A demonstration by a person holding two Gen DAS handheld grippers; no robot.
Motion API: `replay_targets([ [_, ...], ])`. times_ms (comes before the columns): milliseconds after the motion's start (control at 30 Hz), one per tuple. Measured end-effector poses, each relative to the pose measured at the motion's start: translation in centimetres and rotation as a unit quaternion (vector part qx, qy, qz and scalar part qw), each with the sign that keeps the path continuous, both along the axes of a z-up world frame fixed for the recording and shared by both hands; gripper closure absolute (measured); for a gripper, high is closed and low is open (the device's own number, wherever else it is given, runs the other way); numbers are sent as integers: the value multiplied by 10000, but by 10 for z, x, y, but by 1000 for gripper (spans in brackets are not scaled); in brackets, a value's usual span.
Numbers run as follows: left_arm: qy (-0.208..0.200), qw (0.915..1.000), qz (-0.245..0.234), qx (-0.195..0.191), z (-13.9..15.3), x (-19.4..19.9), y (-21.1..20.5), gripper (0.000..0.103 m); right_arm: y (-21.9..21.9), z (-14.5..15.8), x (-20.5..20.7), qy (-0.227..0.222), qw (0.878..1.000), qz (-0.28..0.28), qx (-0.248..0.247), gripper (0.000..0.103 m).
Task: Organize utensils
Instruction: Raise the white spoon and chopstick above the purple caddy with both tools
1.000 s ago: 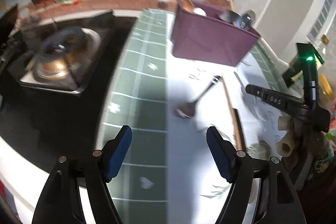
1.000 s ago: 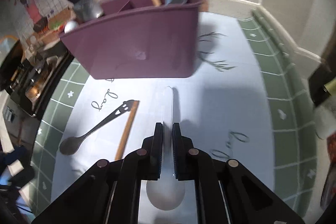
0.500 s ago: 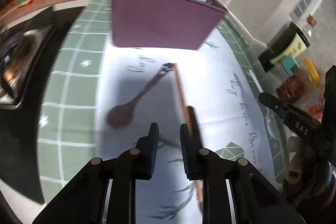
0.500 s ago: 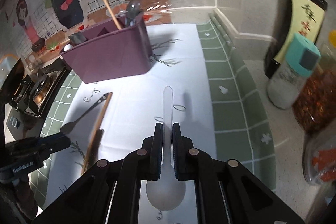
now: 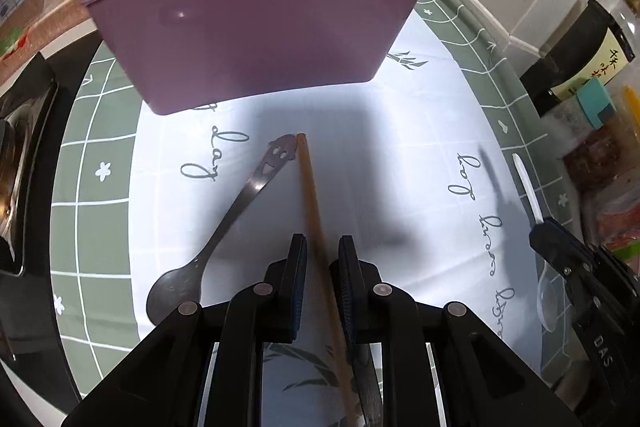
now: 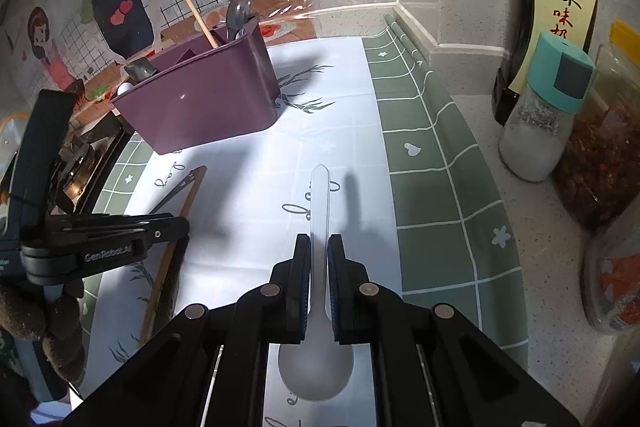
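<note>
On the white mat (image 5: 420, 147), the left gripper (image 5: 322, 267) straddled a wooden chopstick (image 5: 312, 195), jaws narrowed, contact unclear. At 3 o'clock, the right gripper (image 6: 318, 267) pinched a clear plastic spoon (image 6: 320, 203). The purple caddy (image 5: 256, 27) stood at 12 o'clock, a metal spoon (image 5: 232, 215) at 10.

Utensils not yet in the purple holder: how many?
3: a clear plastic spoon in the right hand-held gripper, a wooden chopstick between the left hand-held gripper's fingers, and a dark spoon beside it.

Metal spoon (image 5: 224, 227) lies left of wooden chopstick (image 5: 316, 219).
</note>
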State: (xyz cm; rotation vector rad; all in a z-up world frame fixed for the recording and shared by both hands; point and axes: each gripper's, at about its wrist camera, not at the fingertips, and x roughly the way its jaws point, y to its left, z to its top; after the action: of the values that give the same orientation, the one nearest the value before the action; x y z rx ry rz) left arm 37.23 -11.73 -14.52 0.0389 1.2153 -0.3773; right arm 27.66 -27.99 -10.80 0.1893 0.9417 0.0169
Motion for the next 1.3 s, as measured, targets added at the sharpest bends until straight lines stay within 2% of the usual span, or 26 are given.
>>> replay_targets([
  [333,273,9994,35,-191,-3,3,3,87,-1,1,-3,-83,9999,21,83,95],
  [367,297,9992,64,-259,-3,5,5,88,-1,1,-3,-92,9999,42,104,95],
  [433,239,9991,121,-318,-3,4,9,97,0,3,-1,-116,9997,96,196,95],
  [600,332,9955,220,-866,-3,-7,28,97,3,5,1,-177,9989,188,390,95],
  [733,110,9935,365,-1070,10,-18,43,98,8,6,2,-199,9983,267,472,95],
  [933,-679,9803,397,-1814,67,-42,70,98,14,20,4,-447,9965,358,605,95],
  [1000,-977,9750,311,-1973,88,-47,74,98,15,36,5,-732,9937,355,776,95],
  [1100,-1478,9630,267,-2240,132,-49,84,98,18,73,9,-1257,9871,395,912,95],
  [1167,-2013,9492,230,-2407,176,-50,91,98,20,116,12,-1848,9775,466,905,95],
  [1300,-3044,9208,96,-2435,258,-46,102,98,27,204,22,-3007,9481,704,751,95],
])
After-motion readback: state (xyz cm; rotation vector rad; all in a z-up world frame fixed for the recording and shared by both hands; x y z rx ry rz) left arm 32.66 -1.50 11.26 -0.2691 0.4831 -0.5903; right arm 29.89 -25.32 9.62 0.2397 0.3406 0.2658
